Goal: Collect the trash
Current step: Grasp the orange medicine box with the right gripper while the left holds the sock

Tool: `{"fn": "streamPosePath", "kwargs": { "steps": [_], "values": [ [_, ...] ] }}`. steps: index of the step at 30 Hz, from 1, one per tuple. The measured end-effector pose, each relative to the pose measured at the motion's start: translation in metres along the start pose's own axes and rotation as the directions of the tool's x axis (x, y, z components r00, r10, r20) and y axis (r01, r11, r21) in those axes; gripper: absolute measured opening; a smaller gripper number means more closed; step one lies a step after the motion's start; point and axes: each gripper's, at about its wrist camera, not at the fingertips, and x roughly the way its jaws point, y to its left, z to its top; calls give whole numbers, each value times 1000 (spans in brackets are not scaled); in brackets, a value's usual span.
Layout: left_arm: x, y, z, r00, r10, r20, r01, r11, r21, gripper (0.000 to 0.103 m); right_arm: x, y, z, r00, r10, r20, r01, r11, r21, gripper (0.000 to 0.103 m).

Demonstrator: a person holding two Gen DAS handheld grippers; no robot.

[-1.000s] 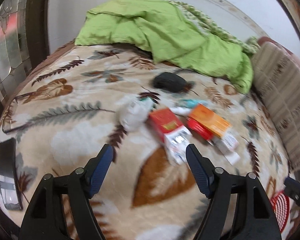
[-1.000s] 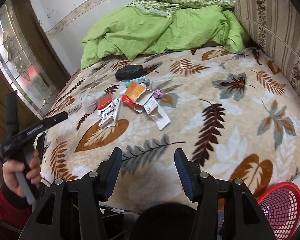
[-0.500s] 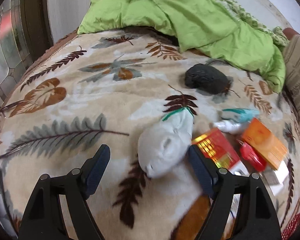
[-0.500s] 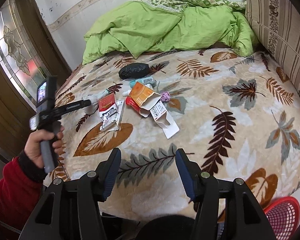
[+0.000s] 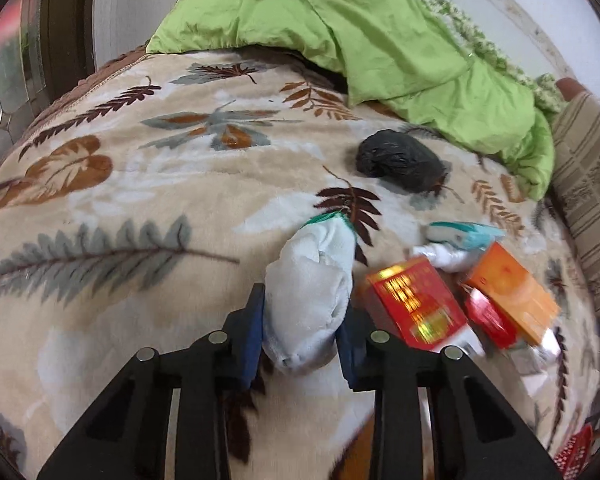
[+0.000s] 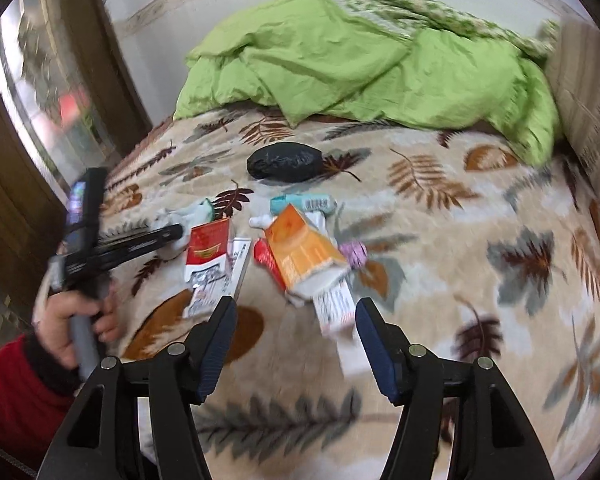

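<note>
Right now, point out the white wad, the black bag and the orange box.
white wad (image 5: 308,292), left wrist view, its middle
black bag (image 6: 286,162), right wrist view, its centre
orange box (image 6: 300,250), right wrist view, its top face

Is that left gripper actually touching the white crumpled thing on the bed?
Touching. In the left wrist view, the left gripper has both blue fingers pressed against the sides of the white wad.

Trash crowds mid-bed: red carton (image 6: 208,246), orange carton (image 6: 300,254) and black bag (image 6: 285,161) block passage; leaf-print blanket (image 6: 480,248) toward the right edge lies bare, green quilt (image 6: 340,60) heaped across the far edge
</note>
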Motion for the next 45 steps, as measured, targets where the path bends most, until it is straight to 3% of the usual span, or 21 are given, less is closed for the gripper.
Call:
{"fn": "streamPosePath", "kwargs": {
  "steps": [5,9,16,18,23,28,30,32,33,39,45],
  "values": [
    [-28,1,-18,999,-39,28,39,999,3,31,43,9,13,998,-37,-57,30,994,-109,65],
    [-42,2,-33,998,-63,20,63,998,-3,31,74,20,14,987,-125,-96,98,965,-245,65],
    [-42,5,-50,998,-52,-18,52,999,17,31,86,22,15,977,-190,-96,145,924,-353,65],
    [-40,6,-51,999,-47,-18,47,999,19,34,83,20,18,977,-196,-86,153,920,-361,65],
    [-32,9,-51,999,-29,-20,29,1000,1,59,79,14,25,983,-146,-110,100,934,-343,65],
    [-24,14,-47,1000,-20,-22,19,1000,-24,64,100,18,27,981,-121,-149,61,934,-353,65],
    [-22,14,-46,1000,-14,-11,14,1000,-23,63,107,17,28,980,-127,-155,67,936,-346,65],
    [-20,12,-46,1000,-17,-10,17,1000,-16,40,111,14,30,982,-89,-169,33,950,-309,63],
    [-20,11,-46,1000,-24,-10,24,1000,-12,35,110,14,30,983,-77,-164,26,956,-294,62],
    [-29,3,-49,999,-32,18,31,999,22,29,93,18,21,990,-74,-117,40,961,-273,57],
    [-58,-7,-55,997,-51,57,49,998,33,29,46,15,11,999,-25,-24,21,988,-155,53]
  ]
}}
